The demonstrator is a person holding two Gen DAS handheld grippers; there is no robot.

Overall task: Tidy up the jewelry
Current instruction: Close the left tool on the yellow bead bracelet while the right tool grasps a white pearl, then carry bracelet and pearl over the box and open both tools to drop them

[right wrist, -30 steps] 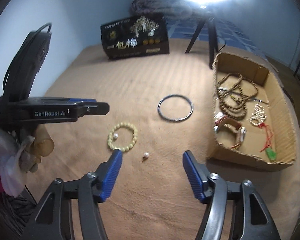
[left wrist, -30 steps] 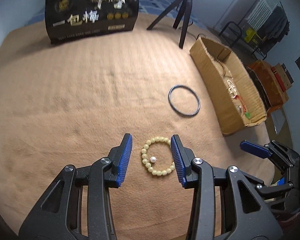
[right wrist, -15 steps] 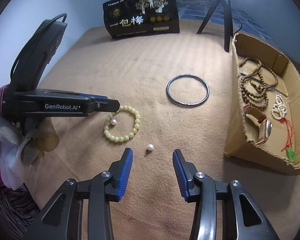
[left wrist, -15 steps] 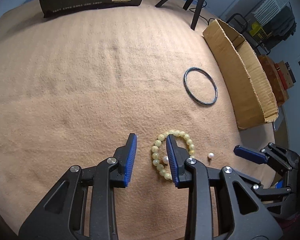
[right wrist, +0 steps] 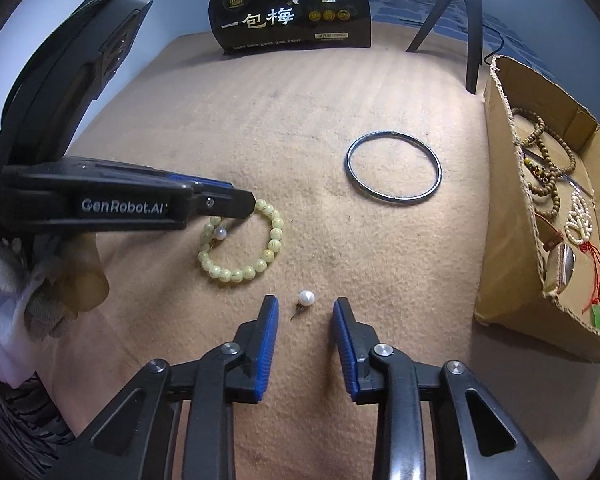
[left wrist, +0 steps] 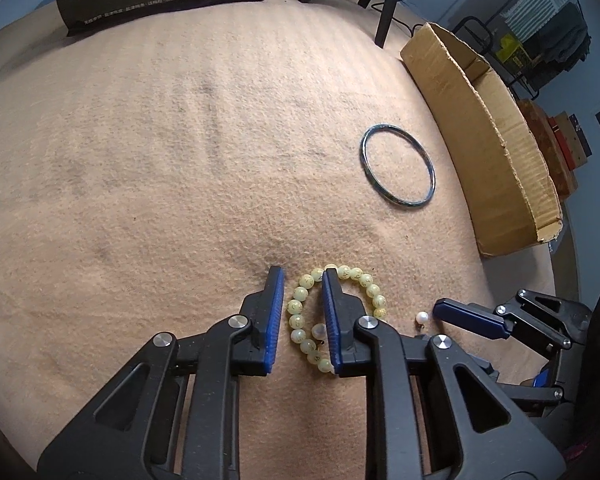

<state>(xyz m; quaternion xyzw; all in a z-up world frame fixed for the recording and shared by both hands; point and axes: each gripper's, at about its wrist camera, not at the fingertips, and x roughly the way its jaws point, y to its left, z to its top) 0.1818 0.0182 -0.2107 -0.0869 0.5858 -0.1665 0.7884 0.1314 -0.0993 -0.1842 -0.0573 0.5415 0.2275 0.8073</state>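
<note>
Two grippers work beside the cardboard box (right wrist: 496,184). Left gripper (left wrist: 302,300), part-open, straddles the bead bracelet's (right wrist: 274,236) near arc, holding nothing; right gripper (right wrist: 305,322), part-open and empty, flanks the pearl earring (right wrist: 306,297), which could roll away if nudged.

A pale yellow beaded bracelet (left wrist: 336,312) lies flat in the lower centre of the left wrist view, a closed loop of round, faintly marked beads; one small white pearl (left wrist: 319,332) sits inside its ring. A second loose pearl (right wrist: 306,298) with a short dark stem rests just below and right of the bracelet, lower centre in the right wrist view. A thin dark metal bangle (right wrist: 394,166) lies flat in the upper right, well apart from both.
</note>
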